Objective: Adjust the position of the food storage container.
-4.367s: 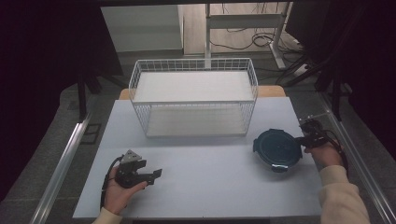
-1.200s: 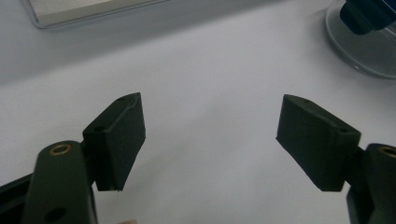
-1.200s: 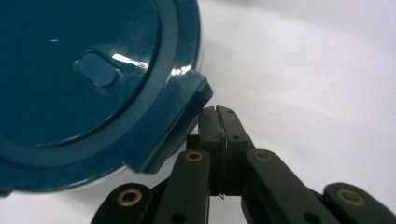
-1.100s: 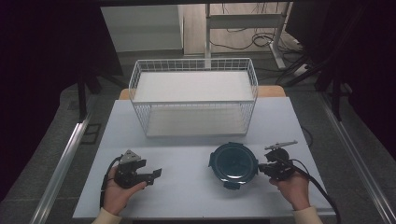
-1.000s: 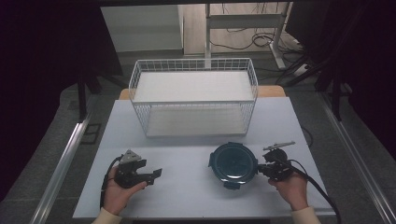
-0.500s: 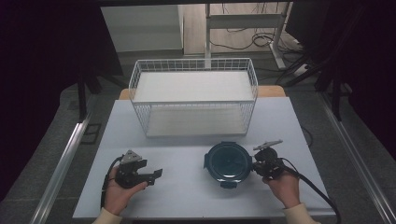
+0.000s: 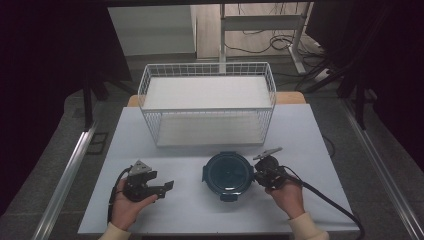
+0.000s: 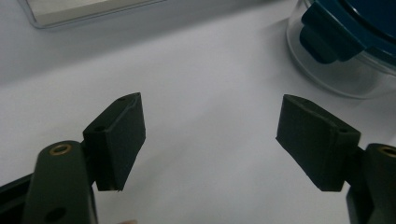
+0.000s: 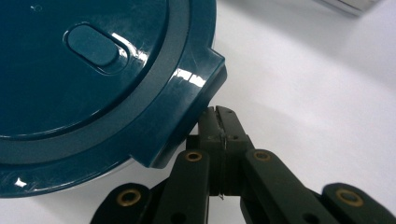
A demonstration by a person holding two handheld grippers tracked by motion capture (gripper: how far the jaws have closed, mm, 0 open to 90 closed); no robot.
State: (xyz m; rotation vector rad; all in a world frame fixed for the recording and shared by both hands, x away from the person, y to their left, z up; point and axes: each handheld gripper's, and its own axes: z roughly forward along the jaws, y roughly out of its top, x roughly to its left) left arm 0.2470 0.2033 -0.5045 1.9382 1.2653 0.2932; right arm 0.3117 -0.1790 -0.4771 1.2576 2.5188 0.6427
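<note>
The round container [image 7: 228, 174] with its dark blue lid is sitting on the white tabletop [image 7: 320, 150], near the front edge and just ahead of the white wire basket [image 7: 207, 102], a little right of centre. The right gripper [image 7: 263, 172] is pressing in against the container's right side, the person's right hand [image 7: 285, 192] wrapped behind it and its cable trailing off toward the table's near right corner. In the right gripper view the two black jaws are lying flat against each other, closed with nothing between them, their tip [image 9: 219, 122] tucked just under the lid's [image 9: 93, 70] clip tab and touching the rim there. Over on the left, the left gripper [image 7: 162, 189] is resting low in the left hand [image 7: 127, 202], well apart from the container and pointing toward it. In the left gripper view its pads [image 8: 119, 135] are standing wide apart over bare tabletop, holding nothing, with the clear wall and blue latch of the container [image 8: 341, 51] showing at the upper right.
</note>
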